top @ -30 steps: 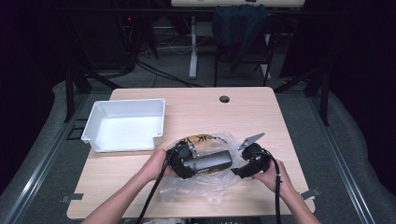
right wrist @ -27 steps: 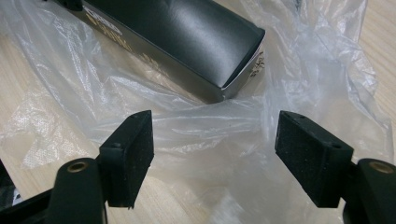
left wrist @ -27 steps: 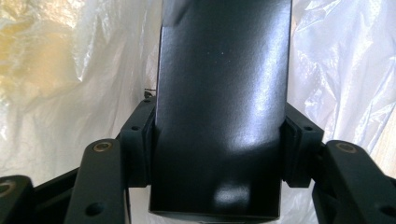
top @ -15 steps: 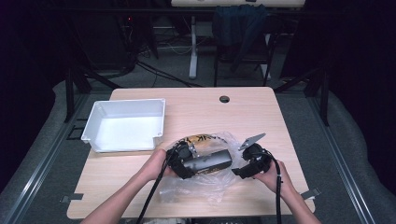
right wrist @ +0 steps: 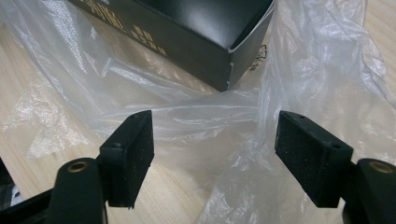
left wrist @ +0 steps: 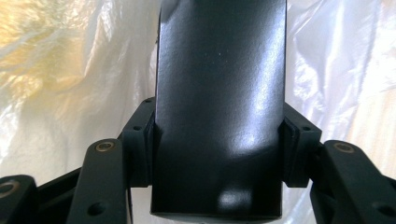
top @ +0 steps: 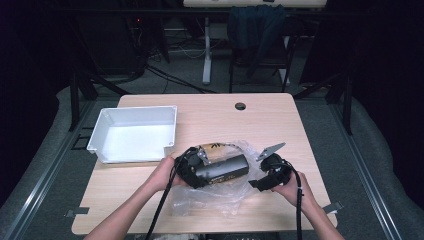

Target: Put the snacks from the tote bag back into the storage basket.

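Note:
A long black box (top: 222,169) with gold print lies level over a crumpled clear plastic bag (top: 210,197) at the table's near middle. My left gripper (top: 201,172) is shut on the box's left end. In the left gripper view both pads (left wrist: 142,140) press the sides of the box (left wrist: 219,93), with the bag (left wrist: 70,70) behind it. My right gripper (top: 256,182) sits just right of the box, pointing at it. In the right gripper view that gripper (right wrist: 215,154) stands open over bag film (right wrist: 187,121), and the box's end (right wrist: 187,28) lies beyond its pads (right wrist: 133,149).
A white plastic tray (top: 102,137) stands at the table's left, a little beyond my left hand. A round cable hole (top: 240,106) sits near the table's far edge. Chairs and stands fill the dark floor behind the table.

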### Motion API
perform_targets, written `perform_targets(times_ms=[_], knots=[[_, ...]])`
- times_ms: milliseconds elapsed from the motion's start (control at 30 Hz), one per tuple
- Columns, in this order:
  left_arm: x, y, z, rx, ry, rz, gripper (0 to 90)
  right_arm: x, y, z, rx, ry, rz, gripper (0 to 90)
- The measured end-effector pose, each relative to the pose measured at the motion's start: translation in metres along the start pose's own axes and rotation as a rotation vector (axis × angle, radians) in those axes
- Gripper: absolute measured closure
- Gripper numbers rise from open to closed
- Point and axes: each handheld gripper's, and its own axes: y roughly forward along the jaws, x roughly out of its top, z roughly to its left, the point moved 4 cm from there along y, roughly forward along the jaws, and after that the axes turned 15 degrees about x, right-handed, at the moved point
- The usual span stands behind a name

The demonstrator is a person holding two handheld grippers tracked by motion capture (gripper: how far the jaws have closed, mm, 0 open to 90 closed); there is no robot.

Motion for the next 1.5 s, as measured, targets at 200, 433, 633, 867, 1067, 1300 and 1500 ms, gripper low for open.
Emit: perform_targets(times_ms=[200,433,633,867,1067,1300,1500], knots=[[0.003,-0.011,0.005,-0.016,-0.012,-0.035,42.8,0.001,0.002,0.001,0.001,-0.006,0.004,27.6],[0.004,-0.024,0.01,-0.021,-0.011,-0.063,42.8,0.001,0.002,0.001,-0.001,-0.005,0.001,27.6],[0.007,-0.04,0.017,-0.021,-0.024,-0.106,42.8,0.001,0.001,0.002,0.012,-0.01,-0.003,25.8],[0.009,-0.055,0.026,-0.009,-0.012,-0.121,42.8,0.002,0.001,0.002,0.014,-0.013,-0.003,24.6],[0.01,-0.069,0.035,0.012,-0.006,-0.126,42.9,0.002,0.0,0.002,0.016,-0.014,-0.014,23.3],[0.004,-0.079,0.047,0.025,-0.005,-0.118,42.9,0.002,-0.003,0.002,0.026,-0.016,-0.025,18.7],[-0.007,-0.086,0.059,0.045,-0.018,-0.106,42.9,0.001,-0.007,0.004,0.028,-0.016,-0.021,15.5]])
